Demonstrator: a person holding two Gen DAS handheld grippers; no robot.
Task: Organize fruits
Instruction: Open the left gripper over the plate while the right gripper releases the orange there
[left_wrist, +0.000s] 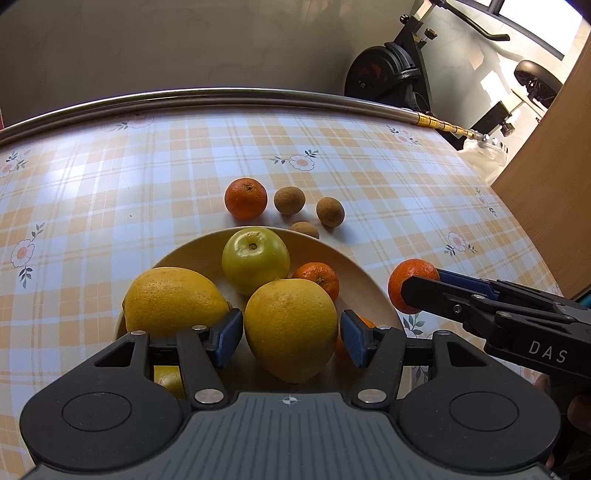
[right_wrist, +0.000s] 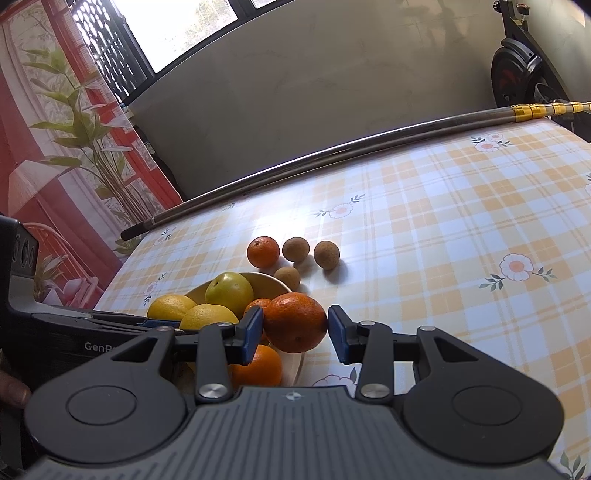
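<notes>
A cream plate (left_wrist: 364, 273) (right_wrist: 275, 282) holds two lemons (left_wrist: 173, 299) (left_wrist: 291, 328), a green apple (left_wrist: 255, 258) (right_wrist: 229, 292) and small tangerines (left_wrist: 318, 277). My left gripper (left_wrist: 291, 338) is open, its blue pads either side of the near lemon with gaps. My right gripper (right_wrist: 295, 328) (left_wrist: 421, 284) is shut on a tangerine (right_wrist: 295, 321) (left_wrist: 408, 280), held just right of the plate's rim. Another tangerine (left_wrist: 245, 197) (right_wrist: 263, 252) and three small brown fruits (left_wrist: 289, 200) (left_wrist: 330, 211) (left_wrist: 304, 229) lie on the table beyond the plate.
The checked yellow tablecloth (left_wrist: 110, 192) (right_wrist: 461, 229) covers the table. A metal rod (left_wrist: 240, 94) (right_wrist: 332, 151) lies along its far edge. An exercise bike (left_wrist: 391, 70) stands beyond. A wooden panel (left_wrist: 550, 184) is at the right.
</notes>
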